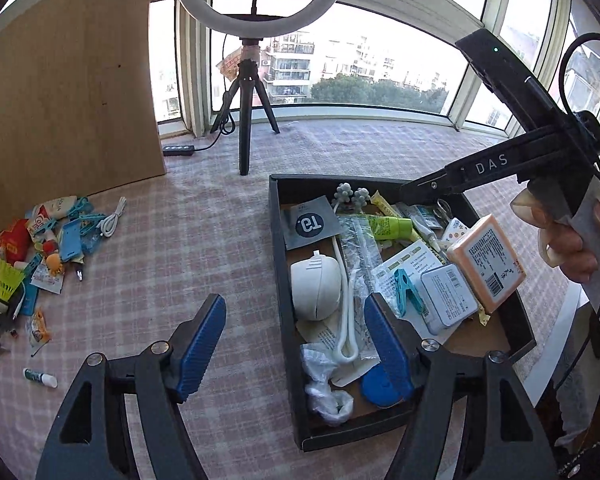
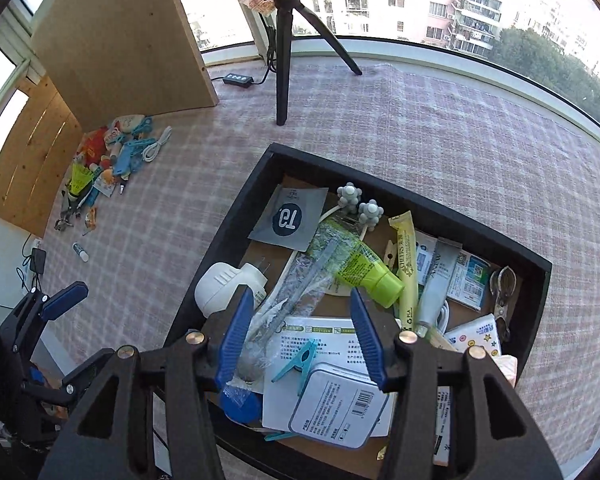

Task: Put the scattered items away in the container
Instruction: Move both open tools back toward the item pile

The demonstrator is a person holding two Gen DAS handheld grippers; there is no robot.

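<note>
A black shallow box (image 1: 278, 240) (image 2: 220, 240) sits on the checked cloth, holding a white plug, a green tube (image 2: 364, 268), a white tin (image 1: 448, 298) (image 2: 336, 408), a teal peg and sachets. A peach packet (image 1: 486, 264) leans on the tin and the right wall. My left gripper (image 1: 296, 304) hangs open and empty, straddling the box's left wall. My right gripper (image 2: 300, 296) is open above the box's contents, gripping nothing; a hand holds it (image 1: 408, 191). A pile of scattered items (image 1: 48, 248) (image 2: 108, 160) lies far left, with a lip balm stick (image 1: 40, 378) (image 2: 81, 252) apart from it.
A ring light on a black tripod (image 1: 246, 120) (image 2: 283, 60) stands behind the box. A wooden board (image 1: 72, 100) (image 2: 120, 40) stands upright at the back left, next to a power strip (image 1: 178, 150) (image 2: 238, 79). Windows close off the far side.
</note>
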